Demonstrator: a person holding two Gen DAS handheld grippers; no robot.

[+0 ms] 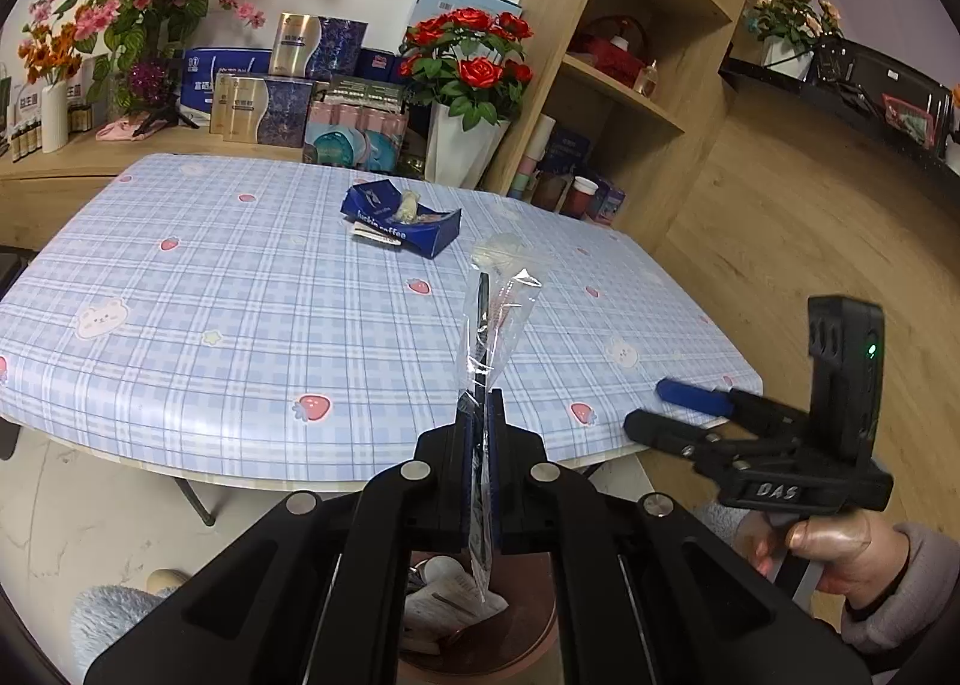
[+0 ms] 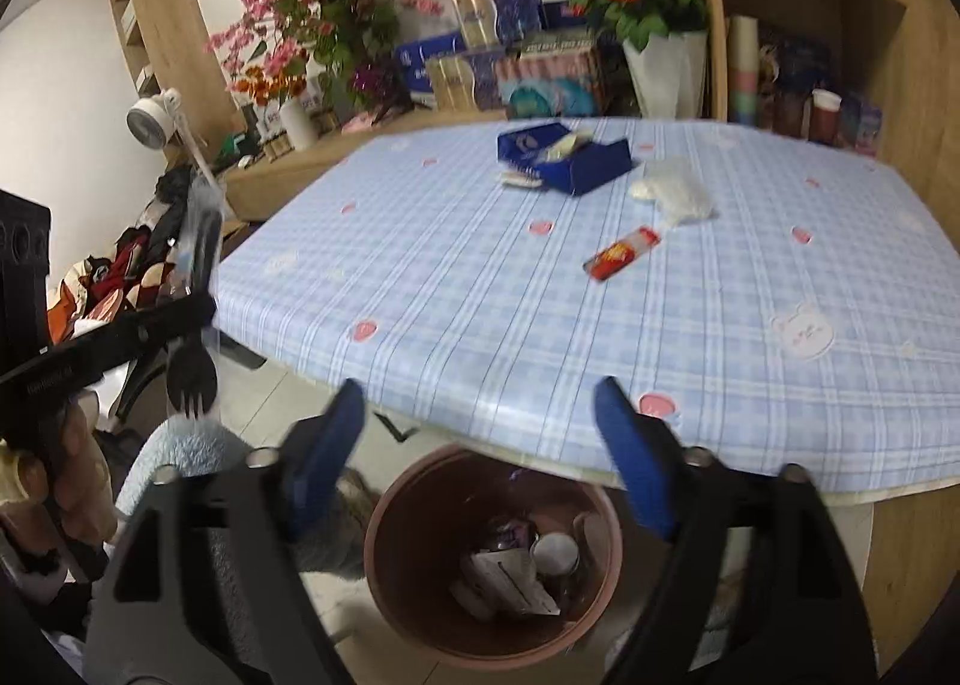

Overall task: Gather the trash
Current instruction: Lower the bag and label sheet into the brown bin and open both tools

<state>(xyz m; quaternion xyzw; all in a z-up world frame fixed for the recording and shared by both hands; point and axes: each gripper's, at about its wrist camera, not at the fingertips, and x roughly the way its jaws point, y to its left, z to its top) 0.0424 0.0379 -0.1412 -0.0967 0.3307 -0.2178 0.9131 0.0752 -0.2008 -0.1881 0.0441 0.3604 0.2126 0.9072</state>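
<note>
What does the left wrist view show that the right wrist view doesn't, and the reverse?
Left wrist only: the left tool from behind, shut on a wrapped spork.

Right wrist only: a red packet and clear plastic bag on the table, and the open, empty right tool over the bin.

Both: table, blue box, bin with trash, roses.

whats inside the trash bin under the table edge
The trash bin holds crumpled white paper and a round white lid or cup; whatever lies beneath them is covered.
</note>
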